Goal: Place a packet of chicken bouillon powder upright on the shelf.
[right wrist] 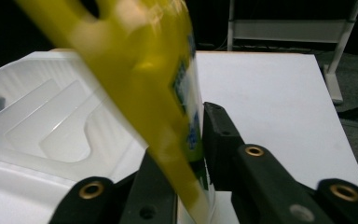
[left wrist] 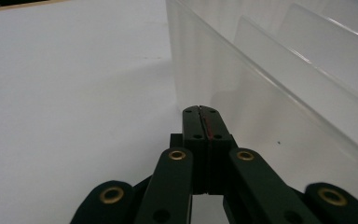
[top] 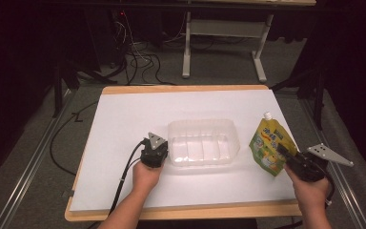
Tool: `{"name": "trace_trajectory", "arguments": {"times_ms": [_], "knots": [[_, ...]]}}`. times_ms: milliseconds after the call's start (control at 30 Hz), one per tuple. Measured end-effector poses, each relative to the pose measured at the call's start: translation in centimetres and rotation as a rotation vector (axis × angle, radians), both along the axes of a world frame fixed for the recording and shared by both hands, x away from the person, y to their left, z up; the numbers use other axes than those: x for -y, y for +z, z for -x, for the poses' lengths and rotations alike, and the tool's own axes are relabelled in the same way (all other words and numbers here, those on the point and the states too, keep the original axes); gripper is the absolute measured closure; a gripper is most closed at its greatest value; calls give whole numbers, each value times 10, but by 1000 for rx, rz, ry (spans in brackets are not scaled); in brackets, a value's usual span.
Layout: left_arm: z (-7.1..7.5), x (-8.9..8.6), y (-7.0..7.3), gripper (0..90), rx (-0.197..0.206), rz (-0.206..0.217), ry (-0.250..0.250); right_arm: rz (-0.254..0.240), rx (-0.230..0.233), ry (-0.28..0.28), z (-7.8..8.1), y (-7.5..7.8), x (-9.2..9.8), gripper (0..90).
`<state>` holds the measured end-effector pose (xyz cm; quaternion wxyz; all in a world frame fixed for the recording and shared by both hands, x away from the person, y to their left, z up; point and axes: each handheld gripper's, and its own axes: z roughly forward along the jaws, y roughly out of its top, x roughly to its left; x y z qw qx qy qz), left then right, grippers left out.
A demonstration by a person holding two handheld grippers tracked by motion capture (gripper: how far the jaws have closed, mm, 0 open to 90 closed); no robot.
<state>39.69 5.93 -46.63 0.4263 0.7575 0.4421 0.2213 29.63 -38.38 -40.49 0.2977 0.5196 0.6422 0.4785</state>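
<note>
A clear plastic container (top: 201, 125) lies in the middle of the white-covered table (top: 133, 112). My left gripper (top: 157, 149) rests beside the container's left wall (left wrist: 261, 93), and its jaws are pressed together with nothing between them (left wrist: 199, 111). At the right, a yellow-green spout pouch (top: 268, 143) with a white cap stands tilted just right of the container. My right gripper (top: 286, 155) is shut on the pouch's lower edge. In the right gripper view the pouch (right wrist: 135, 70) runs slanted between the jaws (right wrist: 193, 156) and hides the left one, with the container (right wrist: 51, 121) behind it.
The table's wooden edge (top: 181, 212) runs along the front. Beyond the far edge, black cables (top: 140, 62) lie on the grey floor beside a white desk frame (top: 187, 52). Metal rails (top: 33, 157) flank the table on both sides.
</note>
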Motion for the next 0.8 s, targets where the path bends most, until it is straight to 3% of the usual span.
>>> {"name": "trace_trajectory", "arguments": {"times_ms": [267,500,800], "knots": [[4,22,0,896,6,-1,-50,-14,-3,1,-1,-1,2,900],[6,39,3,896,6,6,-81,-13,8,-47,4,4,7,900],[1,49,3,888,0,20,-71,-39,49,-89,12,13,15,900]]}}
